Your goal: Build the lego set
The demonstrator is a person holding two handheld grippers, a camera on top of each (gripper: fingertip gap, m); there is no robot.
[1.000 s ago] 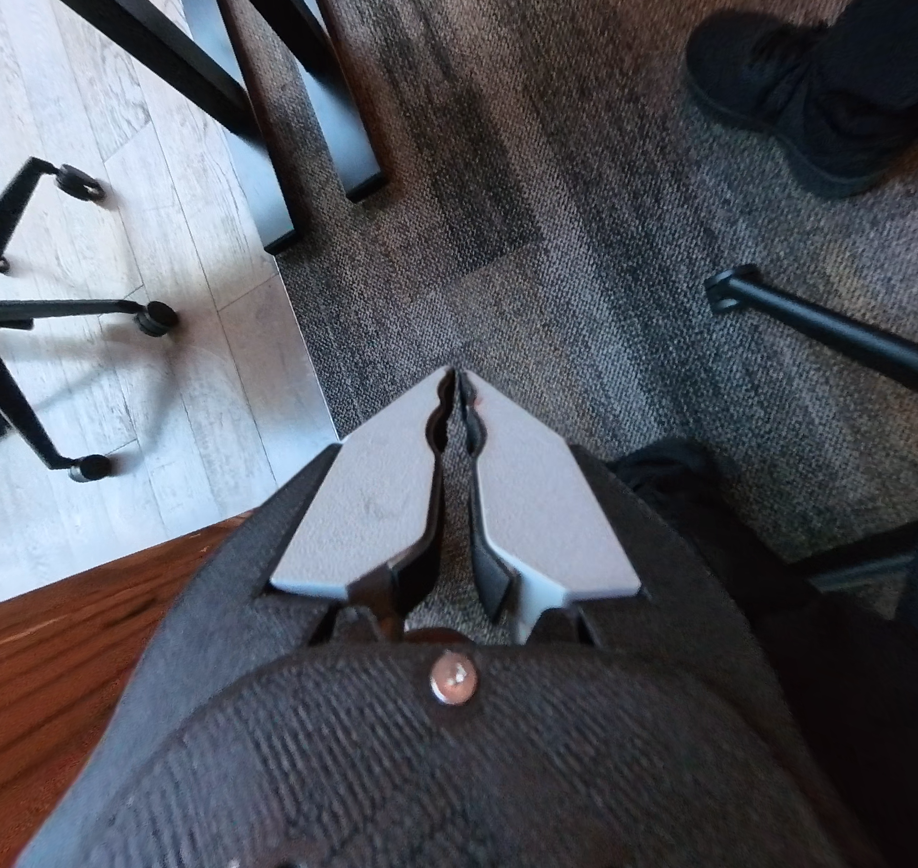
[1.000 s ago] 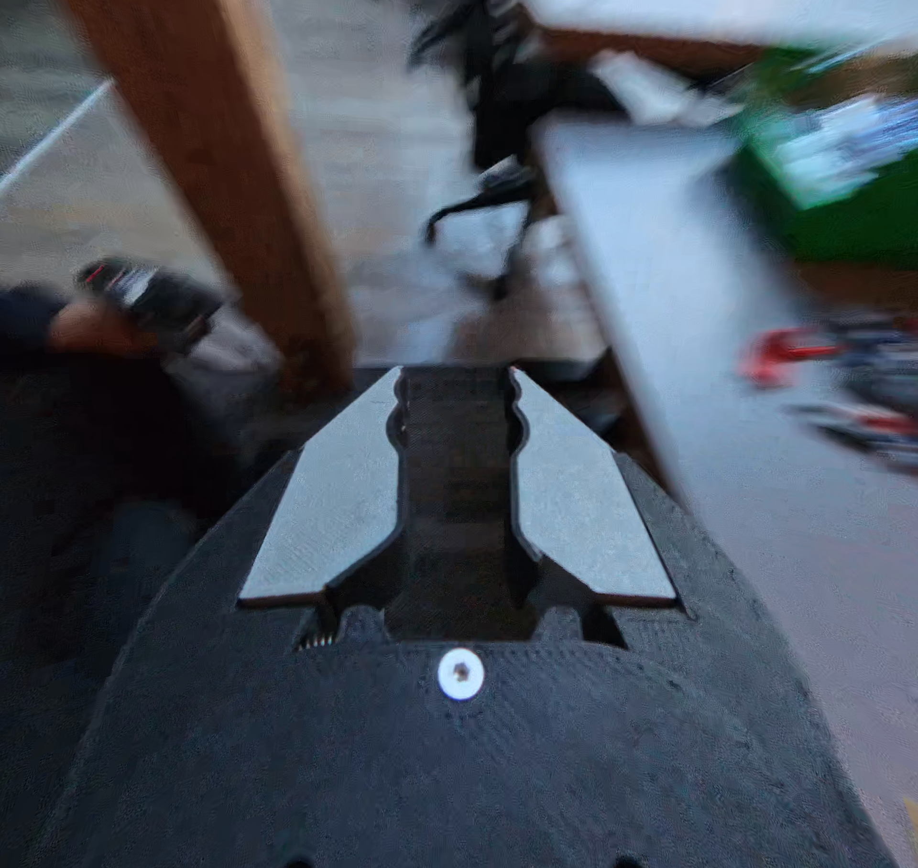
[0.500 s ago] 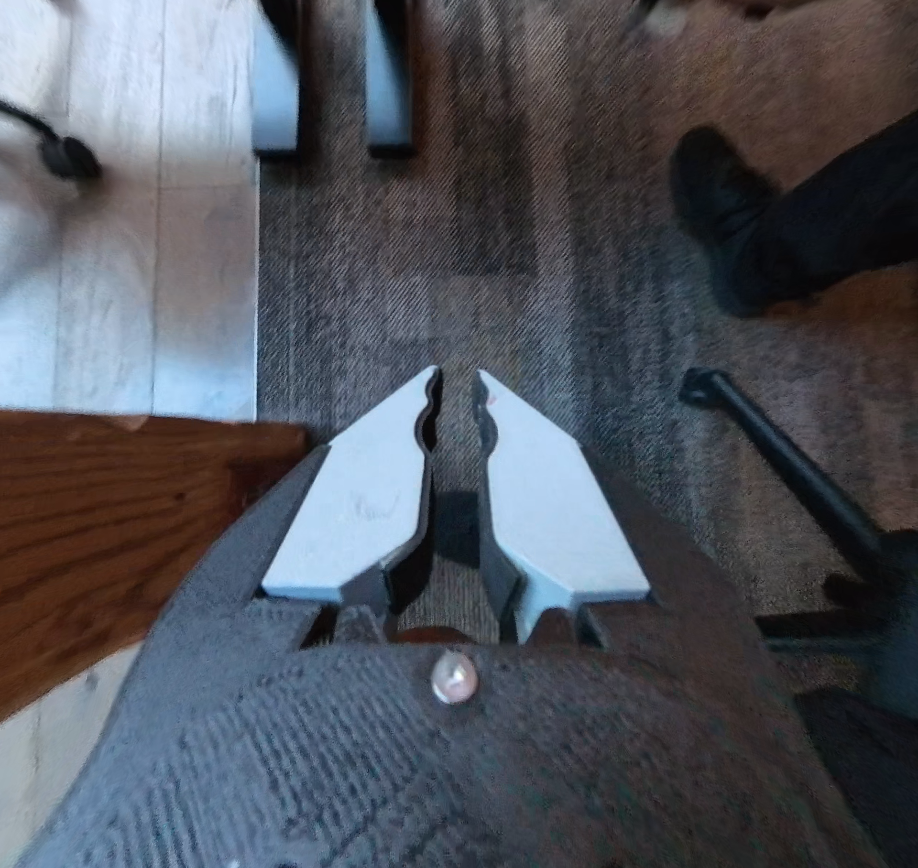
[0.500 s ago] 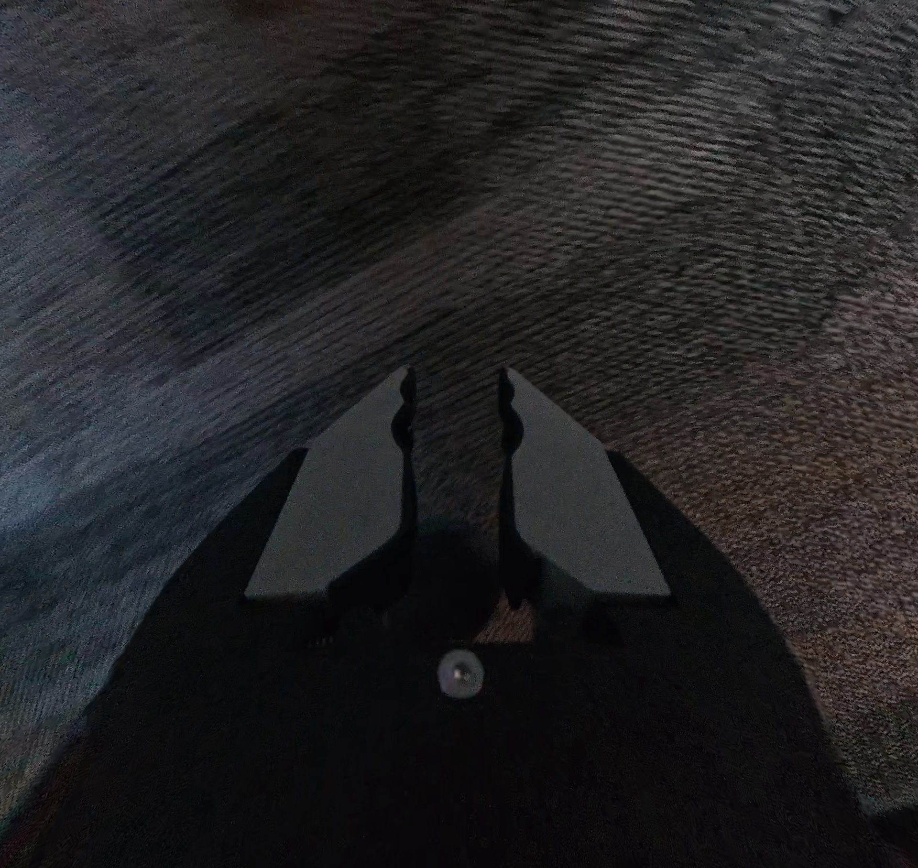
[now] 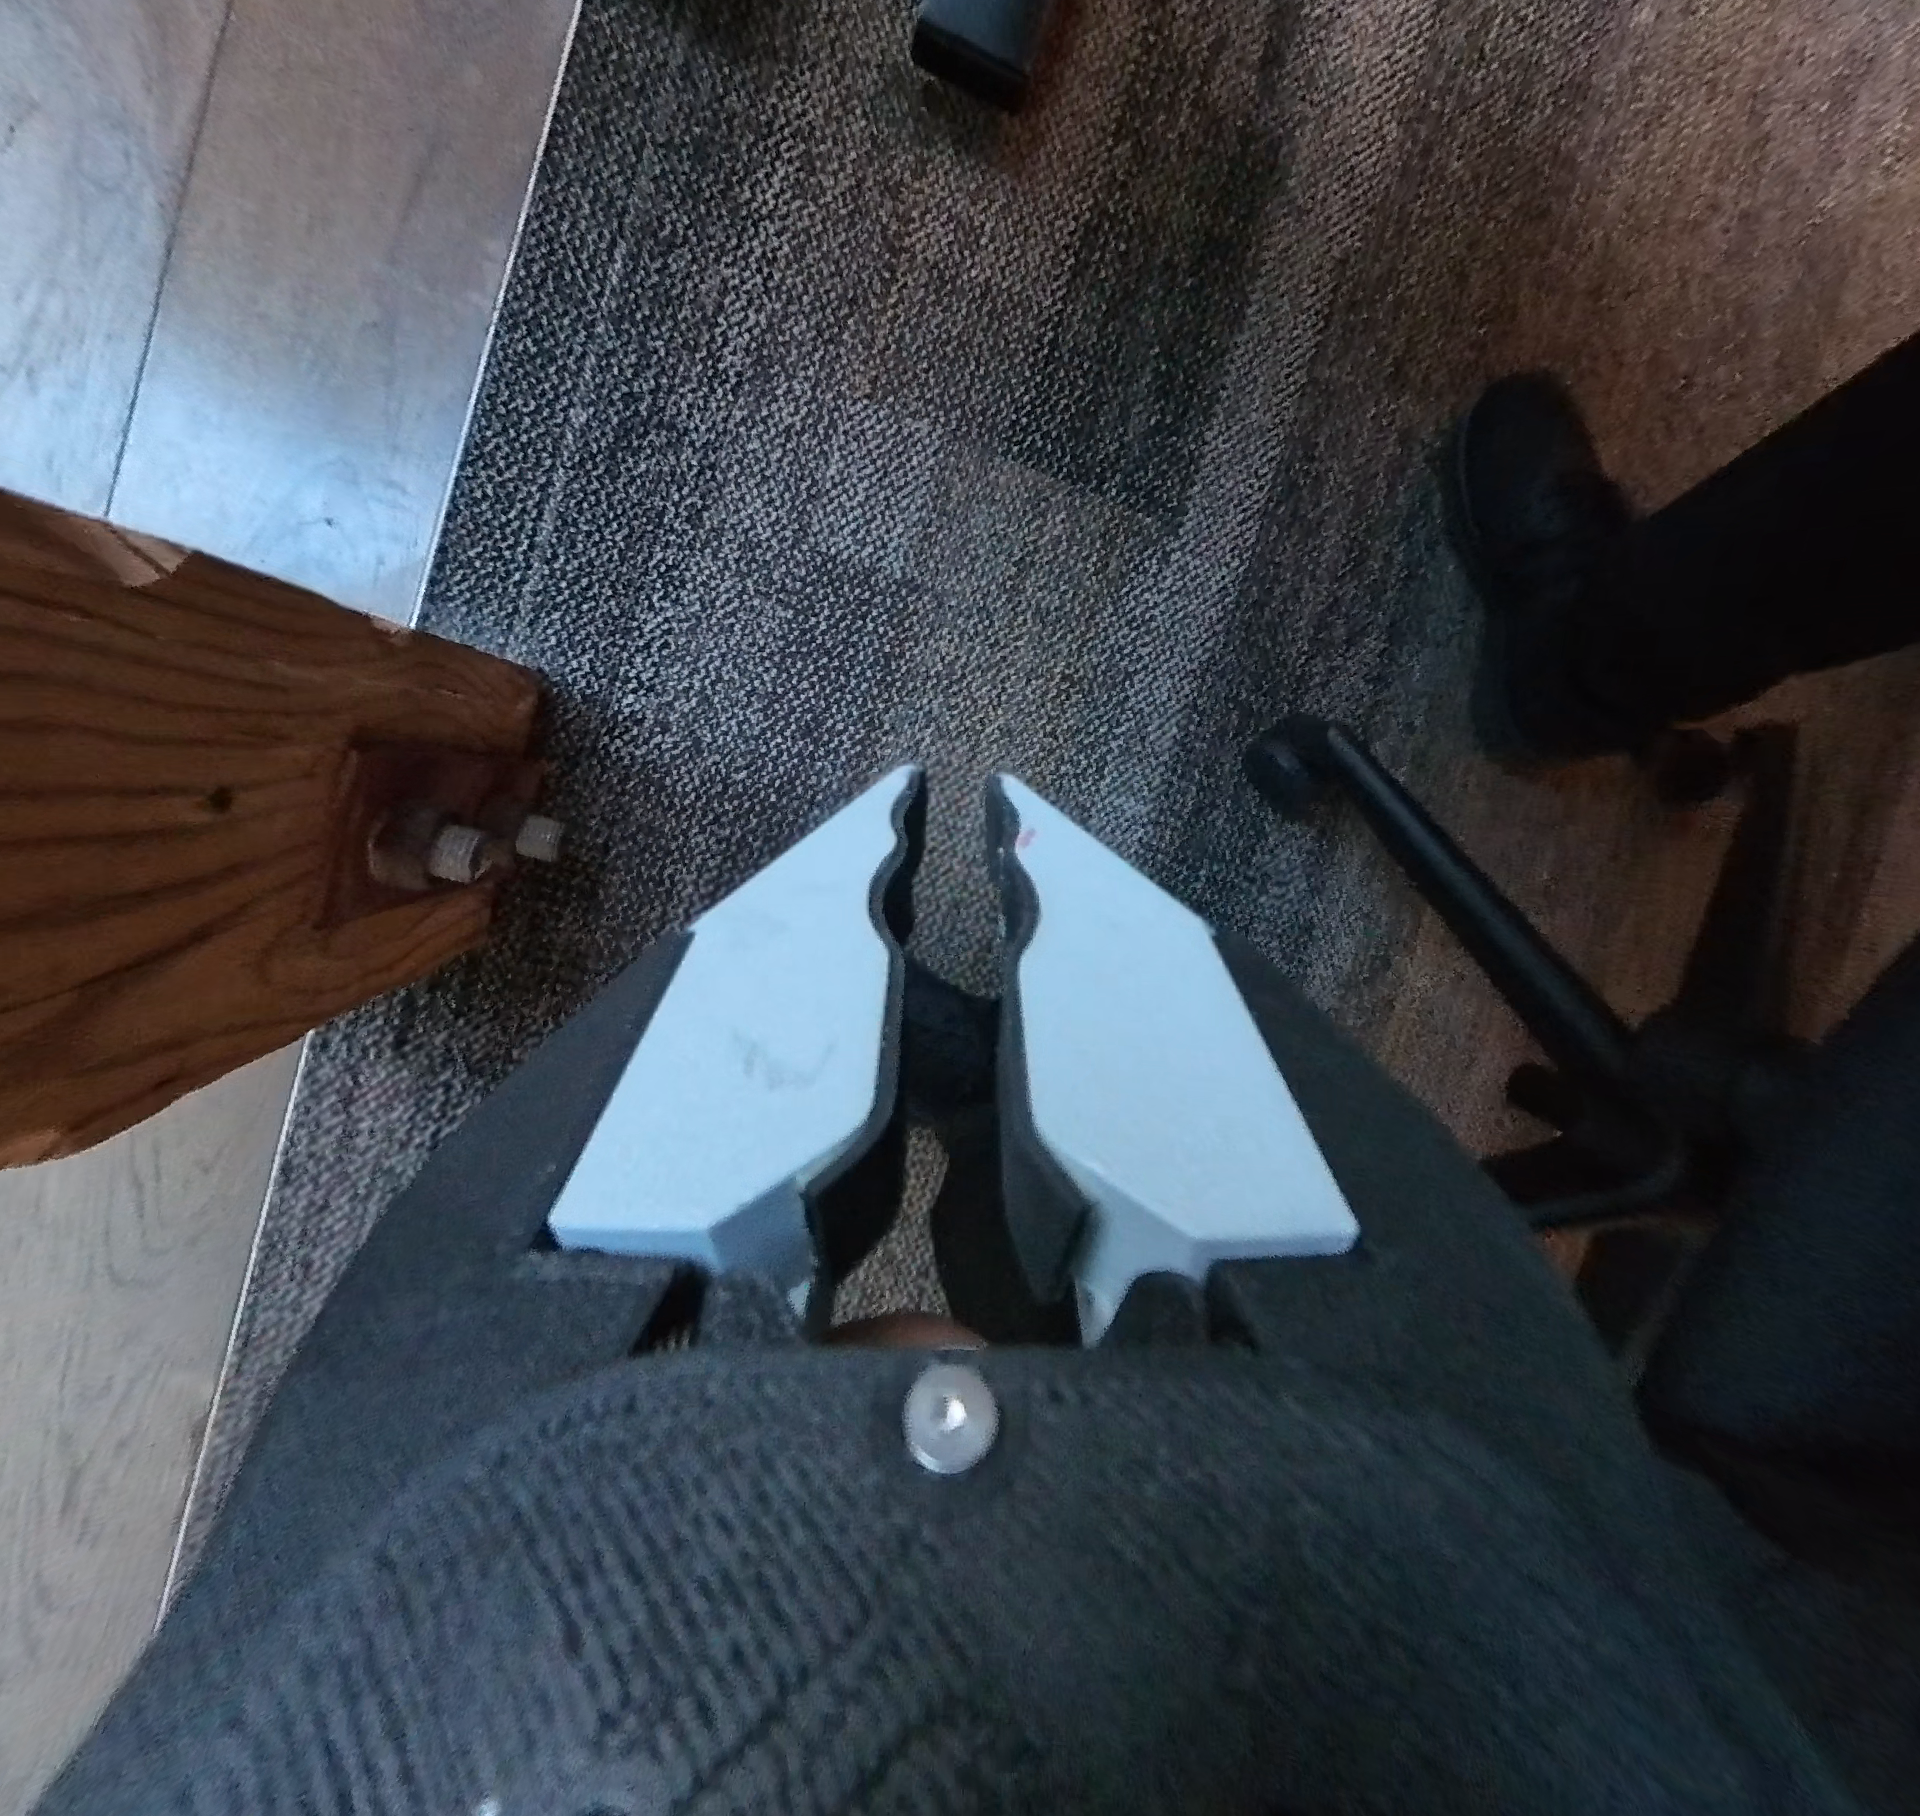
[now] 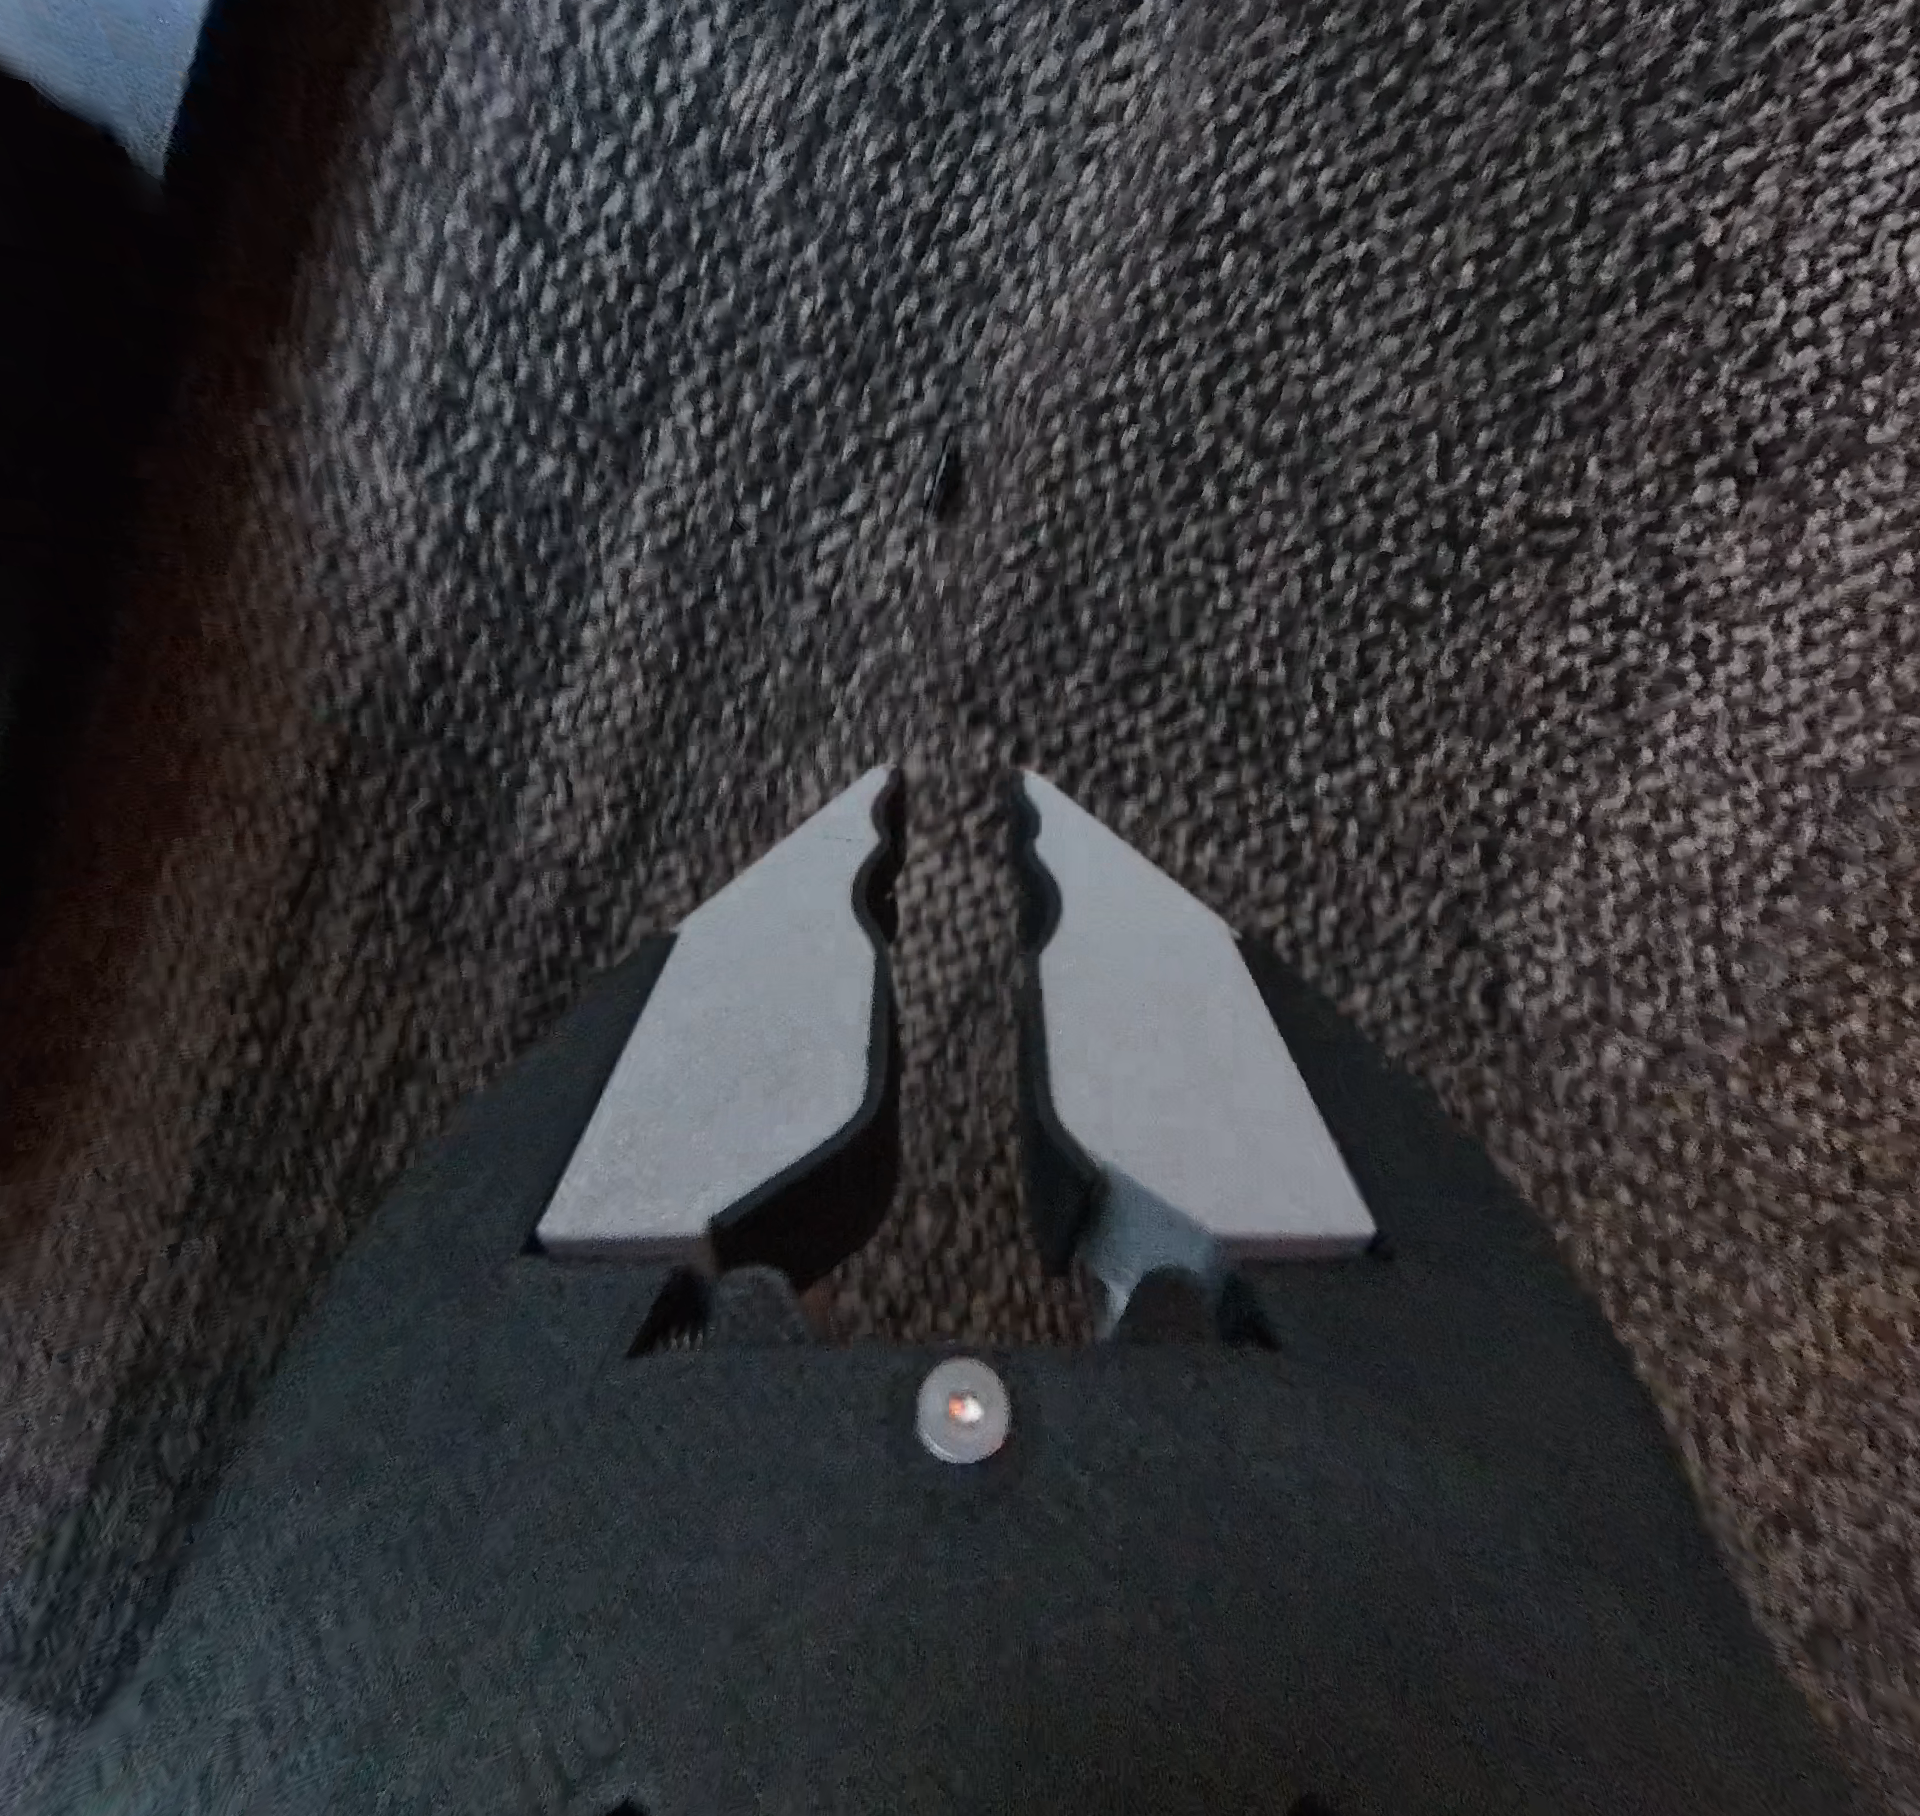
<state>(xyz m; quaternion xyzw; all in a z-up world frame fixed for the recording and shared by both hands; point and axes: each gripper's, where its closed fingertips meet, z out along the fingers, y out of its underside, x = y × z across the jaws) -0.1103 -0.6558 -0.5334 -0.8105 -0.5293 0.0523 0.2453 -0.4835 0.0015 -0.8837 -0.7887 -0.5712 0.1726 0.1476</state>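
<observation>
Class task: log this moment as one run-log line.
left gripper: open, empty, over carpet | wooden post beside | right gripper: open, empty

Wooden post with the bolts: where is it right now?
Left wrist view, left edge: the wooden post stands where carpet meets the pale floor, its bolts just left of the open left gripper.

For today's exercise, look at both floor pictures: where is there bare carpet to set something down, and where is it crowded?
Free: the carpet ahead of the left gripper, between the wooden post and the black chair leg. The right gripper faces only bare carpet. Crowded: the right side, by the shoe and chair base.
</observation>
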